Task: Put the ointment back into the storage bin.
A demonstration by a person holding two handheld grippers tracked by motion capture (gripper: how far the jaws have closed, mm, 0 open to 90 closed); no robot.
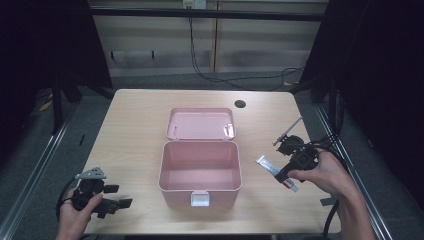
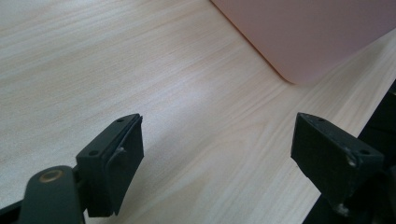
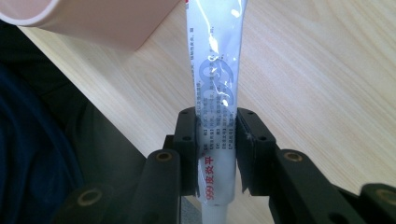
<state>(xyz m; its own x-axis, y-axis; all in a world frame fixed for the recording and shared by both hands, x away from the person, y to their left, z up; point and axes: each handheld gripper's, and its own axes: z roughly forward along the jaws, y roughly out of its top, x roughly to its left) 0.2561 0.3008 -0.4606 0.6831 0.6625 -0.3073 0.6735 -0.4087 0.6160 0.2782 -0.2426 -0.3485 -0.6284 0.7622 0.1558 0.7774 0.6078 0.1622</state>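
The right gripper (image 3: 217,154) is clamped on a white ointment tube (image 3: 215,84); the open pink plastic box (image 1: 200,172), at nine o'clock, awaits it.

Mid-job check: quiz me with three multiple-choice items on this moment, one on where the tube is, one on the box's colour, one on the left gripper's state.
1. Where is the ointment tube?
A. inside the box
B. between the right gripper's jaws
C. on the lid

2. What colour is the storage box?
A. pink
B. blue
C. green

3. How do the left gripper's jaws stand?
A. shut on the tube
B. shut on the box
C. open, nothing between them

Answers: B, the pads press both sides of the tube; A, walls and open lid are pink; C, bare table shows between the jaws.
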